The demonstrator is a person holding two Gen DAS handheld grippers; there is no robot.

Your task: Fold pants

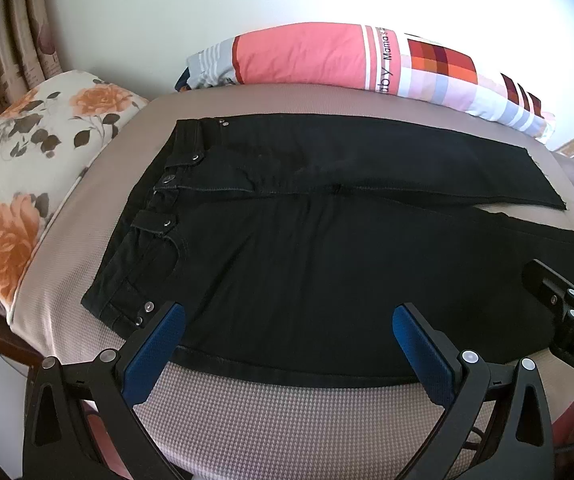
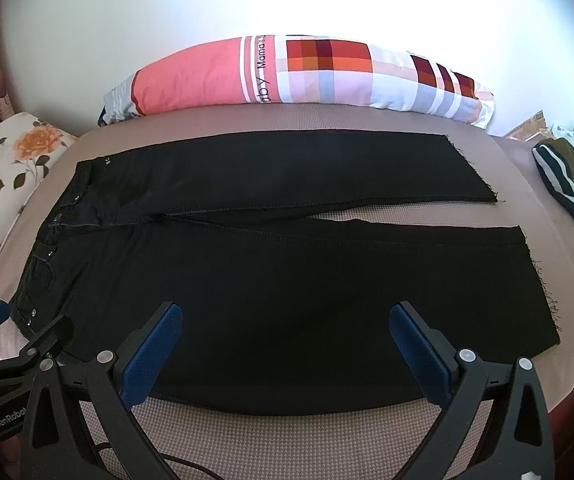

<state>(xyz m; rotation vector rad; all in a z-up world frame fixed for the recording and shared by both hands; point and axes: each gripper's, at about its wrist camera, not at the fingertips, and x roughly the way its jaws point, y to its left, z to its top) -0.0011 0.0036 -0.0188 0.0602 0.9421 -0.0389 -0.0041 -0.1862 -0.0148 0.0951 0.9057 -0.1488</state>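
A pair of black pants [image 1: 327, 248] lies spread flat on a bed [image 1: 247, 420] covered in a beige textured sheet, waistband to the left and both legs running to the right, a narrow gap of sheet showing between the frayed cuffs. The left gripper [image 1: 289, 328] hangs released over the near edge of the pants, its blue-padded fingers [image 1: 155, 356] set wide apart and holding nothing; the waistband corner with its rivets sits just left of the left finger. The right gripper [image 2: 287, 328] is likewise released and empty, poised over the near leg, with the frayed cuff off to its right. In the left wrist view the right gripper shows at the right edge, above the near cuff; in the right wrist view the left gripper appears at the lower left, beside the waistband corner. Beyond the pants, ahead of both grippers, a pink and checked pillow [image 2: 299, 76] rests against a white wall [image 2: 247, 8]. A floral cushion [image 1: 35, 168] lies to the far left, and a dark striped garment [image 2: 567, 188] to the far right.
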